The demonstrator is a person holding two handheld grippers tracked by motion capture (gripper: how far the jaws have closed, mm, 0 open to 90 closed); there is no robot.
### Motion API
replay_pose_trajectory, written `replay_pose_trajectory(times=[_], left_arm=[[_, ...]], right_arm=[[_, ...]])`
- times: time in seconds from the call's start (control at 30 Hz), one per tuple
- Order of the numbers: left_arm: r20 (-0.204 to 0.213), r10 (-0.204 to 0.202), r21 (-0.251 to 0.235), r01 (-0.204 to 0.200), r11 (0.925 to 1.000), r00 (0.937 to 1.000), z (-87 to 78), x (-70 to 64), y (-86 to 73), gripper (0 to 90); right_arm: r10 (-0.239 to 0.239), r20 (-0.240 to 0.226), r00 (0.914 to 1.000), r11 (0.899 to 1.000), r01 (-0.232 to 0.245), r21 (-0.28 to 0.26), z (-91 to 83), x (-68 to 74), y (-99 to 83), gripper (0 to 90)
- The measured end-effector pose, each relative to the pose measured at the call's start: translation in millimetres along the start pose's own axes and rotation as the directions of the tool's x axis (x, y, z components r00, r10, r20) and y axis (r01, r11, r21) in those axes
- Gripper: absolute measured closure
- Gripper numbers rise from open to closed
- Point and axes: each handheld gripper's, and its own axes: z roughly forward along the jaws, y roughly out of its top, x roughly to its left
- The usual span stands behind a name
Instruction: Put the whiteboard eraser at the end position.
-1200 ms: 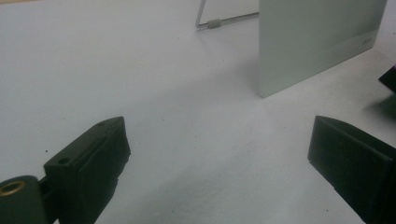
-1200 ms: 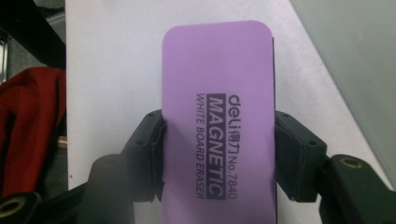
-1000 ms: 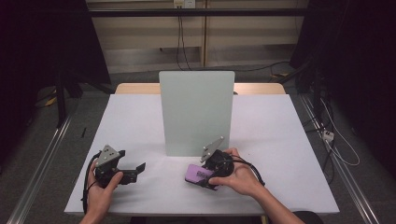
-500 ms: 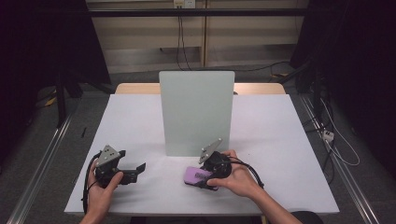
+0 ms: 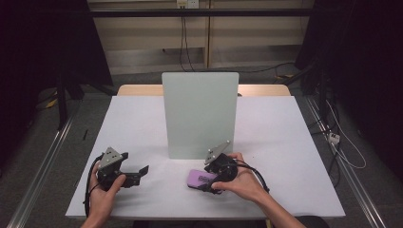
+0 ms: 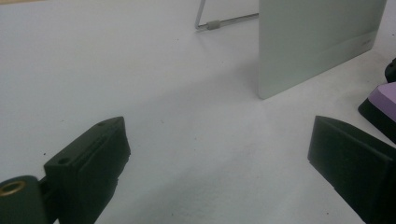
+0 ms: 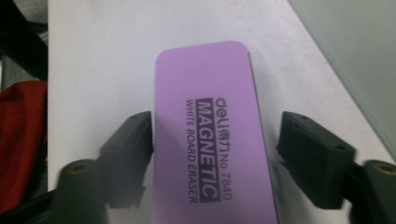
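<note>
Taking the upright white board (image 5: 200, 114) at the middle of the worktop (image 5: 285, 142) as the landmark, the left gripper (image 5: 135, 175) lies well to the left of the board's near edge and closer to the person, held in the left hand (image 5: 105, 190). Its fingers (image 6: 88, 158) are released, spread wide over bare worktop with nothing between them; in the left gripper view the board's lower corner (image 6: 317, 42) stands ahead and to the right, with a thin wire stand (image 6: 219, 22) behind it.

Just in front of the board's near edge, below its right half, lies the purple eraser (image 5: 201, 179), flat on the worktop. The right gripper (image 5: 209, 184) sits over it, held by the right hand (image 5: 244, 183). In the right gripper view the eraser (image 7: 210, 135), printed "MAGNETIC WHITE BOARD ERASER", lies lengthwise between the two fingers (image 7: 130, 149); one finger touches its long edge, while the other stands a little apart from the opposite edge, so the fingers are released rather than clenched. The board's face shows at the upper right of that view.
</note>
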Motion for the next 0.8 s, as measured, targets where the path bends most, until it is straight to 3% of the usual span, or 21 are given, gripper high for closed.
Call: replay_pose_trajectory(times=[0.13, 0.3, 0.57, 0.8], left_arm=[[0.001, 0.005, 0.0, -0.005, 1.0, 1.0, 0.2, 0.0, 0.2, 5.0], [-0.001, 0.002, 0.001, -0.002, 1.0, 1.0, -0.1, 0.3, 0.2, 5.0], [-0.002, -0.004, -0.003, 0.004, 1.0, 1.0, 0.9, -0.8, -0.2, 5.0], [0.0, -0.003, -0.004, 0.003, 1.0, 1.0, 0.8, -0.7, 0.0, 5.0]], right_arm=[[0.02, 0.019, 0.9996, 1.0, -0.02, -0.014, -2.5, -1.3, -0.6, 14.4], [0.026, 0.038, 0.9989, 0.998, -0.024, -0.063, -8.5, 0.8, 0.9, 9.8], [0.047, 0.082, 0.9956, 0.988, -0.034, -0.148, -23.7, -2.0, 2.6, 9.5], [0.116, 0.128, 0.9849, 0.976, -0.089, -0.198, -31.4, -7.9, -7.2, 9.5]])
